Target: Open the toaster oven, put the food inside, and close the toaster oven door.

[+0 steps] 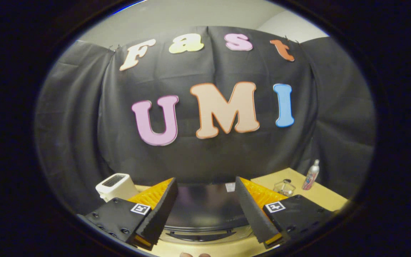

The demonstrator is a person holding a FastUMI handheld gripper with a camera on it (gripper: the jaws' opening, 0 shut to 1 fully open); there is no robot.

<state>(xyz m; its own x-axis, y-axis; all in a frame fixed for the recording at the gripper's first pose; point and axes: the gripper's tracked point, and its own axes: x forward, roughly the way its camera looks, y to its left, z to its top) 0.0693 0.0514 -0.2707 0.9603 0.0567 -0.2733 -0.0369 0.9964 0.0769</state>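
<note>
The hand-held gripper [205,210] is held wide open and empty over the dark toaster oven [205,208] at bottom centre, presumably lined up for its door.

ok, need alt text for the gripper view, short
The gripper is held open, its fingers spread above the dark top of a toaster oven on a wooden table. Beyond the fingers stand a white toaster on one side and a glass jar and spray bottle on the other.
</note>
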